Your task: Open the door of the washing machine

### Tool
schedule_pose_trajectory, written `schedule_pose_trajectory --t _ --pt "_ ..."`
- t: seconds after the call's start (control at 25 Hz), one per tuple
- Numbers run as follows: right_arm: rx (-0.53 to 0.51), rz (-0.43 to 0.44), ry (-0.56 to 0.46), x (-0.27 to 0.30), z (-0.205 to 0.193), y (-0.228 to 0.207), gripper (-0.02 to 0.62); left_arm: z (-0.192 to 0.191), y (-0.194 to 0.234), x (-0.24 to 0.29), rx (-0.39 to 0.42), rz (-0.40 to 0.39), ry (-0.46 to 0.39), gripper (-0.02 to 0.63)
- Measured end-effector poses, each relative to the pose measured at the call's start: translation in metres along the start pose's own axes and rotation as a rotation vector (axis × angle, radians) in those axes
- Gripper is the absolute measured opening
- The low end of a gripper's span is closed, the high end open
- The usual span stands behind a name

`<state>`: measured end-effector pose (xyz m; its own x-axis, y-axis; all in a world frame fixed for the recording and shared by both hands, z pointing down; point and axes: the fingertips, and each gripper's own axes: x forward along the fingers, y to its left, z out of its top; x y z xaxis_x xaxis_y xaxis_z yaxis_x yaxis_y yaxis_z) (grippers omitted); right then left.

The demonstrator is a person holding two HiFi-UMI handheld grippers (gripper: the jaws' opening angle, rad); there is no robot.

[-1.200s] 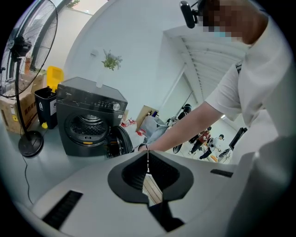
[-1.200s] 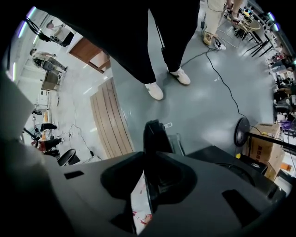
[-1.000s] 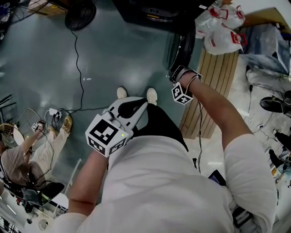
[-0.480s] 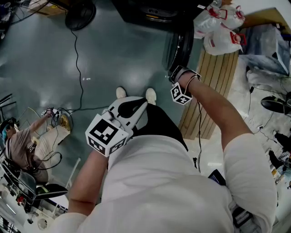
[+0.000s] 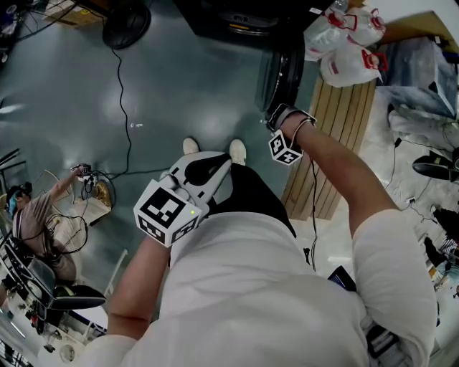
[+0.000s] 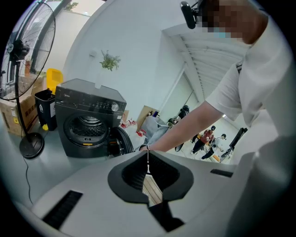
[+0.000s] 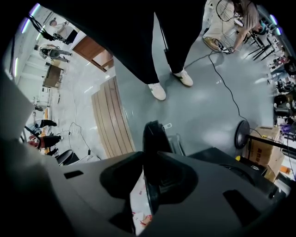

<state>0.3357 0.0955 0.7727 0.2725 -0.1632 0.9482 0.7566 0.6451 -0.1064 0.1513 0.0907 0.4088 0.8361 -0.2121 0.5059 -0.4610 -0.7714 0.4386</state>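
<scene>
The dark washing machine point(image 5: 240, 20) point(image 6: 88, 122) stands ahead with its round door point(image 5: 285, 70) point(image 6: 119, 140) swung open. My right gripper point(image 5: 277, 113) point(image 7: 147, 173) reaches down onto the door's outer rim point(image 7: 152, 139). The rim runs between its jaws, which have just been opening; a light gap shows left of the rim, so the pads do not clamp it. My left gripper point(image 5: 214, 166) point(image 6: 148, 155) hangs back near my body, tips together, holding nothing, pointed toward the machine.
Wooden planks point(image 5: 336, 132) lie on the floor right of the door, with plastic bags point(image 5: 344, 50) beyond them. A standing fan point(image 5: 126, 21) and its cable point(image 5: 123, 93) are at the left. A seated person point(image 5: 32, 218) is at the far left.
Both grippers stay where they were. The seated person at the far left has shifted and reached toward the cables on the floor.
</scene>
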Motion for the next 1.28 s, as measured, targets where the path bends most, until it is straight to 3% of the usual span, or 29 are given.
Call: schedule_pose_trajectory --t 0.36,0.92,1.12,1.28 --pt "0.036 0.029 -0.019 -0.001 0.000 -0.001 0.109 0.001 0.001 -0.001 0.003 0.003 -0.002 0.020" --pt "0.182 0.014 -0.123 -0.018 0.003 -0.012 0.135 0.004 0.002 -0.009 0.016 0.010 -0.021 0.020" --pt "0.285 -0.030 -0.212 -0.039 0.006 -0.021 0.133 0.009 0.002 -0.010 0.026 0.011 -0.032 0.020" --pt "0.454 -0.084 -0.315 -0.066 0.005 -0.036 0.114 0.013 0.003 -0.013 0.037 0.011 -0.039 0.020"
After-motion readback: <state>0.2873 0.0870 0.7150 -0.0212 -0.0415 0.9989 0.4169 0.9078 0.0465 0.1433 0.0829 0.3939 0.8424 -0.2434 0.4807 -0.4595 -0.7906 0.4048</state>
